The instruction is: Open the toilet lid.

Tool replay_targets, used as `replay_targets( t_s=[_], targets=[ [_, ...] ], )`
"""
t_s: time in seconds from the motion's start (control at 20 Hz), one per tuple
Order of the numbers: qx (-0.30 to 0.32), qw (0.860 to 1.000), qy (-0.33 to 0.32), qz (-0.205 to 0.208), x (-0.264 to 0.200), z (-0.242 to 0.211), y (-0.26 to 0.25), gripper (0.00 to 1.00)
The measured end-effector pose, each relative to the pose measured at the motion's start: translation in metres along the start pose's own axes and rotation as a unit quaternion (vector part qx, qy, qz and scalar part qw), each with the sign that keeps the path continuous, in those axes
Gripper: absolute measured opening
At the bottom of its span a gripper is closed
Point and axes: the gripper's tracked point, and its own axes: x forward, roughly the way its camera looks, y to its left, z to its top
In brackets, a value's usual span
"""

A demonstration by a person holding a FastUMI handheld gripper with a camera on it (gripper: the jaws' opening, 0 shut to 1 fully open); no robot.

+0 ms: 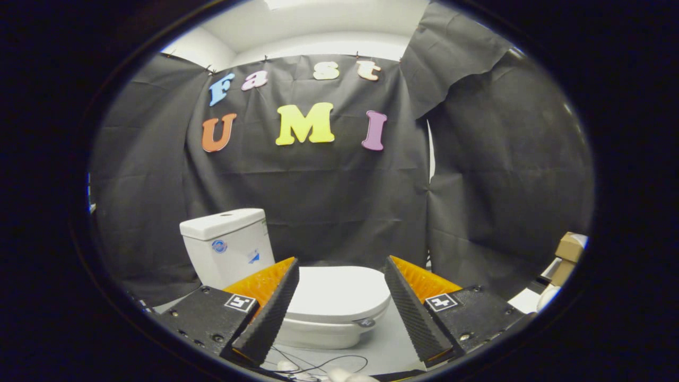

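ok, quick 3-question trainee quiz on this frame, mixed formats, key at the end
1. True or false: the toilet lid is already raised.
2. Multiple choice: the gripper is A) shut on the lid, B) open with the lid seen between its fingers, C) shut on the tank.
3. Fill in: the white tank stands behind the bowl, against the black ____ wall.

Key: 1 false, the lid lies flat on the seat. 2 B, the fingers stand wide apart, touching nothing. 3 cloth.

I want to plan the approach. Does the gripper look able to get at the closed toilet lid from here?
Probably yes. The gripper is open, and the toilet lid lies down just beyond its fingers, with nothing between them and its front edge.
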Motion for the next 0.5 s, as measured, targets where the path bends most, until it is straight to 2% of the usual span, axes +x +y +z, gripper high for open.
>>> replay_targets(
  t_s=[0.5],
  targets=[
    [0.008,1.0,0.018,0.009,0.006,-0.012,0.009,1.0]
  ],
)
